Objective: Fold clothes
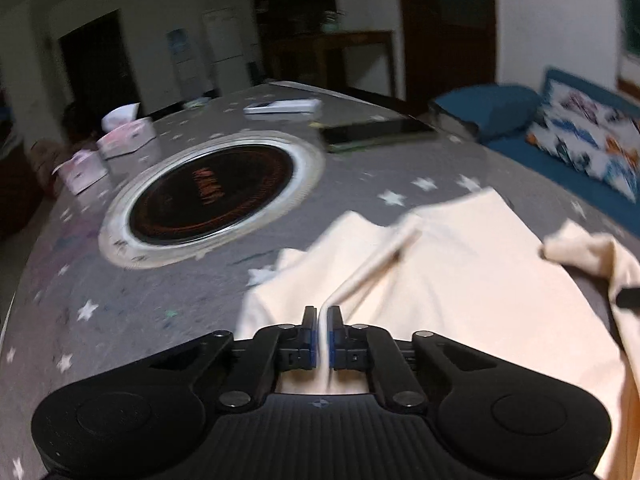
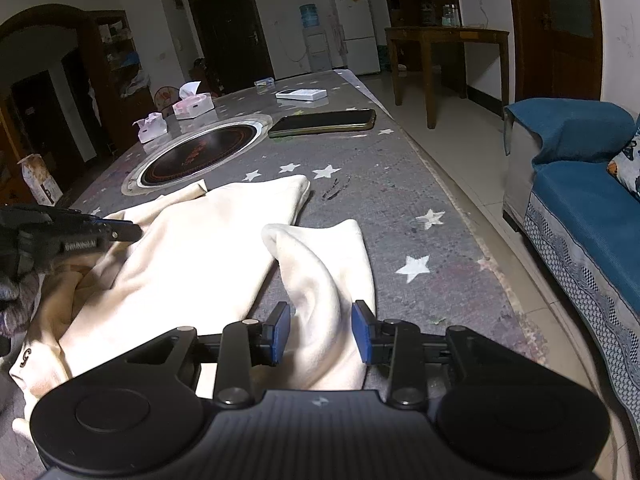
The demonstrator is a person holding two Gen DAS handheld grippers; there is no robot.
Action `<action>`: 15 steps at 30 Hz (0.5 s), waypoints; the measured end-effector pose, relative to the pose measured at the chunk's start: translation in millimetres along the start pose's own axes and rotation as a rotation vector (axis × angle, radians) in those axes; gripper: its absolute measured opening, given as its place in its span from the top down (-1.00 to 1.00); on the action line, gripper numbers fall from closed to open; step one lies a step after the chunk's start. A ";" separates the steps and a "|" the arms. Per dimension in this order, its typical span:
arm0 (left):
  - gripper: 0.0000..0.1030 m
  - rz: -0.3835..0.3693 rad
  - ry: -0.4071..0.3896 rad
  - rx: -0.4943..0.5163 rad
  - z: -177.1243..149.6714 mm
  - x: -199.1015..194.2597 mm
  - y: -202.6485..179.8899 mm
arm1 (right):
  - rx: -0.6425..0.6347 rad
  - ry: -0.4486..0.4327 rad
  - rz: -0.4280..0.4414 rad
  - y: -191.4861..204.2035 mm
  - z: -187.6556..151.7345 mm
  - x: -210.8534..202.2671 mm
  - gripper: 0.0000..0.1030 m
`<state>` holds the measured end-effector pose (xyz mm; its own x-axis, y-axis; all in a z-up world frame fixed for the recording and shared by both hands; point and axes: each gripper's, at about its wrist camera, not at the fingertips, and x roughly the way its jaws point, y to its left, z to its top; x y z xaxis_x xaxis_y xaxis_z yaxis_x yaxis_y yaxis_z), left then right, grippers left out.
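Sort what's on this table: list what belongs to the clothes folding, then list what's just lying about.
For the folding:
- cream garment
- left tool, shut on a fold of it
- right tool, jaws apart around another part of it

Lying about:
- phone
- white flat box
- tissue boxes
- round cooktop set in the table

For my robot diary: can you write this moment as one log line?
task: fold clothes | left gripper: shut on cream garment | right gripper: open around sleeve
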<state>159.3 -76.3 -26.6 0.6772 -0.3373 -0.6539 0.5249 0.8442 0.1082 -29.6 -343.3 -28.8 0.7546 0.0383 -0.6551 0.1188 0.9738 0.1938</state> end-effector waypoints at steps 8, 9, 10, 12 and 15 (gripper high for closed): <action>0.96 0.127 -0.095 -0.233 -10.7 -53.4 69.0 | -0.023 -0.003 -0.020 -0.1 1.3 1.4 0.35; 0.96 0.148 -0.101 -0.261 -14.3 -60.3 78.0 | -0.028 -0.003 -0.022 0.4 1.5 1.8 0.35; 0.96 0.170 -0.106 -0.289 -18.1 -67.4 87.0 | -0.033 -0.003 -0.024 0.9 1.6 2.1 0.35; 0.96 0.214 -0.114 -0.346 -29.4 -82.8 103.9 | -0.045 -0.002 -0.029 1.9 2.1 2.8 0.35; 0.96 0.287 -0.114 -0.412 -52.7 -106.9 124.1 | -0.068 0.001 -0.041 3.3 3.8 5.1 0.35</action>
<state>124.9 86.5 17.3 0.8283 -0.0920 -0.5526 0.0785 0.9958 -0.0481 -22.9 -340.8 -28.7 0.7495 -0.0018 -0.6620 0.1054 0.9876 0.1167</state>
